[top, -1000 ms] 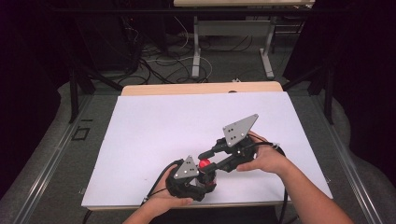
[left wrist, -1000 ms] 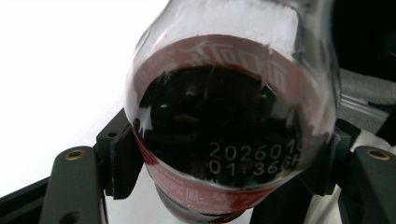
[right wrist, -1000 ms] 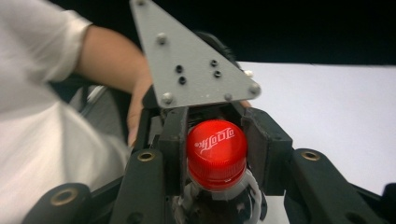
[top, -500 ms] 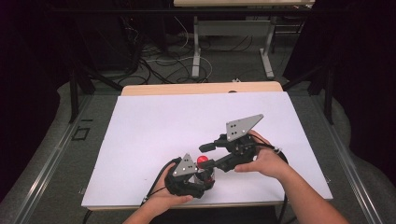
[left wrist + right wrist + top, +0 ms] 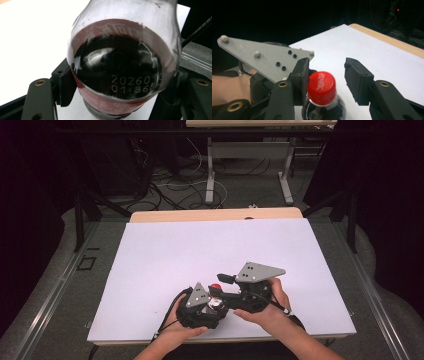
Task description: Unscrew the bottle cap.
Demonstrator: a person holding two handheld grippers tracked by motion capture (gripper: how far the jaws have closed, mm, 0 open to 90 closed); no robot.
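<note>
Your left claw (image 5: pixel 212 306) sits near the front edge of the bench (image 5: pixel 165 260), just left of centre in the high view, and it is clamped on a cola bottle (image 5: pixel 125 62); in the left gripper view the two black jaws press the bottle's sides low down, the dark drink fills the lower body, and a red label band and a printed white date code show through the clear plastic; the bottle's upper part bulges toward the camera, so you cannot see its neck there. Your left hand (image 5: pixel 187 330) wraps the claw body from below, and a grey three-cornered plate (image 5: pixel 198 295) rides on top of it.

Your right claw (image 5: pixel 327 75) stands wide, its jaws either side of the bottle's red cap (image 5: pixel 322 84); in the right gripper view the left jaw is touching or nearly touching the cap's side, you cannot tell which, while the right jaw stands clearly apart from it; the cap sits nearer the left jaw than the middle of the gap. In the high view your right hand (image 5: pixel 267 312) holds that claw just right of the left one, the red cap showing between the two; the bench's white sheet lies under both.
</note>
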